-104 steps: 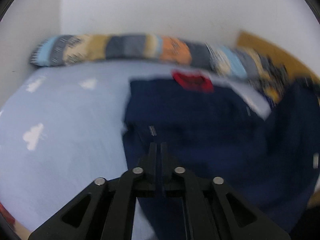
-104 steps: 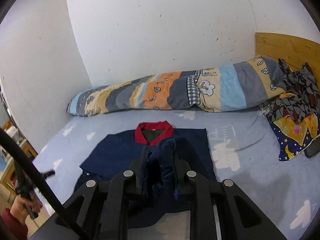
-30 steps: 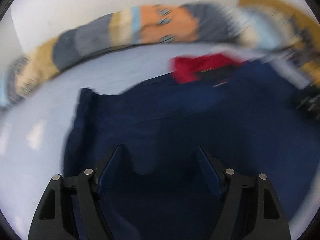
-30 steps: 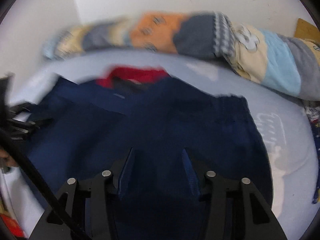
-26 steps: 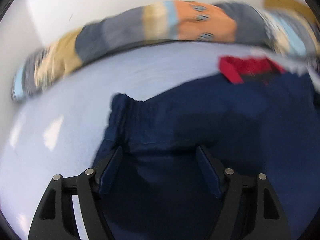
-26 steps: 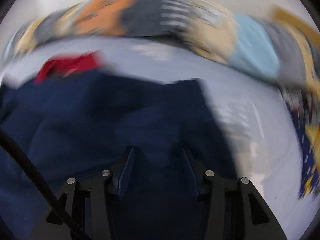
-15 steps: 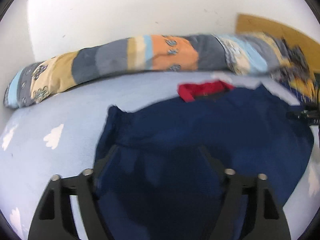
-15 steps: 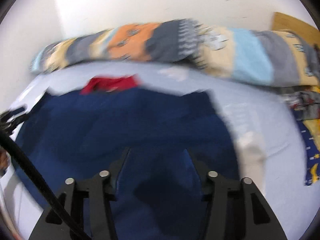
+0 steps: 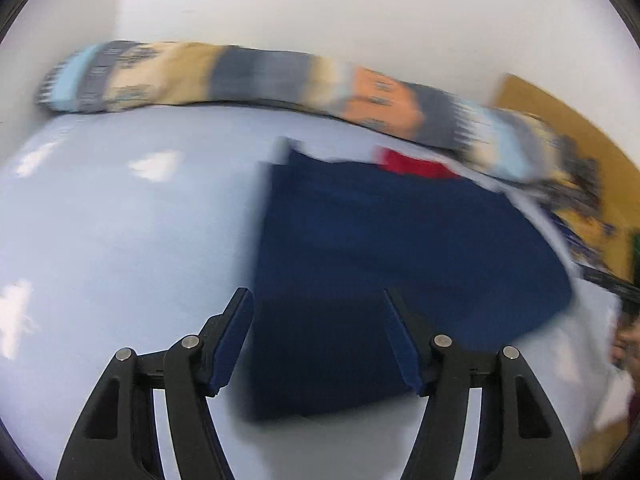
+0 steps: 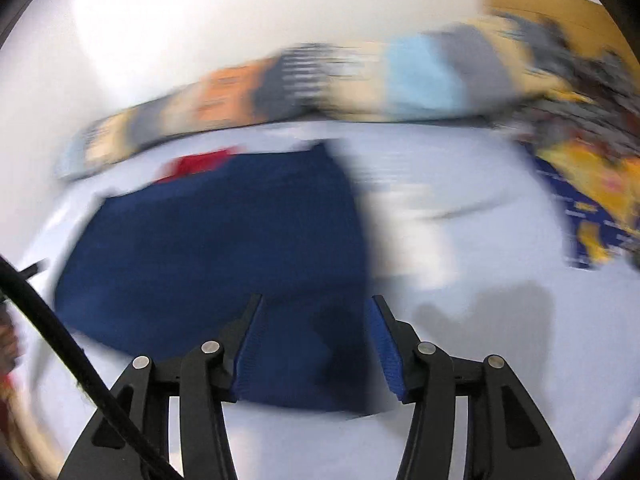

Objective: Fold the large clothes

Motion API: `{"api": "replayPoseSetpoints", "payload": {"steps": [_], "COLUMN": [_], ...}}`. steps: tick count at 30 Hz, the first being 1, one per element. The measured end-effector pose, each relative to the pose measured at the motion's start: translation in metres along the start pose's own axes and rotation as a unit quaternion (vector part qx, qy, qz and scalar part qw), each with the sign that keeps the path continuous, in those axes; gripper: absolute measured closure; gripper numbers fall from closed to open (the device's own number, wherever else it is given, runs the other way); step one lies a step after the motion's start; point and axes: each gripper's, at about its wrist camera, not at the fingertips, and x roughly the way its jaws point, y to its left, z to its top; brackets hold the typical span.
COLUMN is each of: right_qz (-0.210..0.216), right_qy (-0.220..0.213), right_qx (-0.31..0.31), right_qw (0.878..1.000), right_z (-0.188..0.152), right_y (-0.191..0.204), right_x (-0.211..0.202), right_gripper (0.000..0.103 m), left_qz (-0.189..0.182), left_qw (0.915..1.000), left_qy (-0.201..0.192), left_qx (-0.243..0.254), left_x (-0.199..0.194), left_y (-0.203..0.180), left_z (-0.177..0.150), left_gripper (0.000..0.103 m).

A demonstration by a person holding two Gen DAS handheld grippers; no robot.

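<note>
Blue bed sheet (image 9: 120,240), white wall. Navy garment (image 9: 392,248) lies flat, collar (image 9: 412,166) far. Left gripper (image 9: 318,340) closing, empty, over its near-left corner; right gripper (image 10: 314,344) unclenched, empty, near-right corner.

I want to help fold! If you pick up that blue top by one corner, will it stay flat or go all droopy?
The navy top would probably droop; it lies flat and limp on the bedsheet like soft cloth. It likely would not slide far if pushed, since fabric tends to bunch up on fabric.
</note>
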Motion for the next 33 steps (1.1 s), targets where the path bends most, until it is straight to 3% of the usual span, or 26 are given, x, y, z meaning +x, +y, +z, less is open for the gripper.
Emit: {"api": "replayPoseSetpoints", "payload": {"steps": [2,3,4,5,7,8,10,12,13,14,16,17,18,19,20,21,23,24,25,27,28,29,30,31,32,33], "right_qz": [0.059,0.129,0.166,0.185,0.192,0.194,0.214,0.197,0.196,0.170,0.099,0.059,0.011,0.005,0.036,0.068,0.101,0.107,0.099,0.099,0.083,0.014,0.002,0.018,0.033,0.030], "right_qy": [0.019,0.044,0.065,0.090,0.110,0.119,0.120,0.104,0.105,0.104,0.073,0.063,0.046,0.032,0.021,0.028,0.061,0.077,0.090,0.090,0.086,0.069,0.052,0.038,0.028,0.022], "right_qx": [-0.048,-0.068,-0.079,-0.100,-0.112,-0.095,-0.014,0.116,0.153,0.175,0.158,0.146,0.126,0.112,0.096,0.077,0.041,0.042,0.048,0.095,0.117,0.129,0.134,0.146,0.164,0.180], "right_qw": [0.997,0.988,0.981,0.973,0.969,0.969,0.969,0.968,0.963,0.964,0.980,0.985,0.991,0.993,0.995,0.994,0.992,0.990,0.990,0.986,0.986,0.989,0.990,0.988,0.986,0.983], "right_z": [-0.009,-0.019,-0.026,-0.034,-0.037,-0.032,-0.014,0.001,0.001,0.000,0.002,0.004,0.006,0.010,0.010,0.008,0.000,-0.006,-0.010,-0.017,-0.022,-0.025,-0.030,-0.036,-0.044,-0.053], "right_y": [0.055,0.093,0.117,0.146,0.163,0.157,0.118,0.046,0.021,-0.004,-0.030,-0.034,-0.030,-0.024,-0.013,0.001,0.030,0.039,0.033,-0.002,-0.009,-0.030,-0.041,-0.051,-0.063,-0.072], "right_x": [0.012,0.025,0.035,0.051,0.079,0.095,0.113,0.129,0.133,0.133,0.110,0.100,0.086,0.081,0.075,0.075,0.082,0.088,0.095,0.094,0.084,0.066,0.049,0.035,0.020,0.007], "right_gripper": [0.046,0.046,0.049,0.050,0.051,0.072,0.101,0.100,0.103,0.103,0.103,0.102,0.093,0.091,0.089,0.085,0.069,0.068,0.070,0.099,0.099,0.093,0.090,0.079,0.055,0.046], "left_qz": [-0.050,-0.086,-0.102,-0.098,-0.060,-0.045,-0.048,-0.084,-0.088,-0.071,-0.023,-0.014,-0.025,-0.036,-0.036,-0.013,0.014,0.030,0.033,0.022,0.026,0.033,0.016,0.000,-0.028,-0.048], "left_qw": [0.9982,0.9950,0.9921,0.9902,0.9899,0.9912,0.9938,0.9917,0.9911,0.9921,0.9946,0.9956,0.9963,0.9965,0.9967,0.9966,0.9955,0.9945,0.9950,0.9969,0.9969,0.9964,0.9949,0.9925,0.9833,0.9761], "left_qy": [0.019,0.029,0.040,0.049,0.060,0.068,0.079,0.095,0.099,0.101,0.089,0.079,0.068,0.060,0.049,0.043,0.061,0.083,0.085,0.075,0.071,0.065,0.053,0.052,0.060,0.065], "left_qx": [0.025,0.042,0.061,0.086,0.113,0.104,0.062,0.023,0.018,0.025,0.048,0.049,0.046,0.045,0.052,0.070,0.072,0.056,0.041,0.000,-0.020,-0.043,-0.085,-0.111,-0.170,-0.202], "left_x": [0.006,0.013,0.022,0.033,0.056,0.070,0.088,0.093,0.090,0.088,0.077,0.068,0.058,0.054,0.049,0.046,0.059,0.066,0.066,0.046,0.033,0.019,-0.001,-0.008,-0.017,-0.020], "left_y": [-0.036,-0.060,-0.076,-0.090,-0.102,-0.097,-0.076,-0.053,-0.050,-0.050,-0.046,-0.046,-0.049,-0.051,-0.057,-0.063,-0.054,-0.039,-0.028,-0.002,0.011,0.024,0.045,0.057,0.078,0.089], "left_z": [-0.016,-0.027,-0.033,-0.036,-0.033,-0.028,-0.014,0.000,0.005,0.004,0.002,-0.001,-0.004,-0.006,-0.009,-0.015,-0.014,-0.018,-0.019,-0.018,-0.018,-0.019,-0.023,-0.027,-0.037,-0.044], "left_gripper": [0.039,0.039,0.039,0.039,0.039,0.039,0.044,0.047,0.056,0.061,0.064,0.062,0.052,0.040,0.034,0.026,0.025,0.026,0.035,0.036,0.036,0.036,0.035,0.035,0.035,0.035]}}
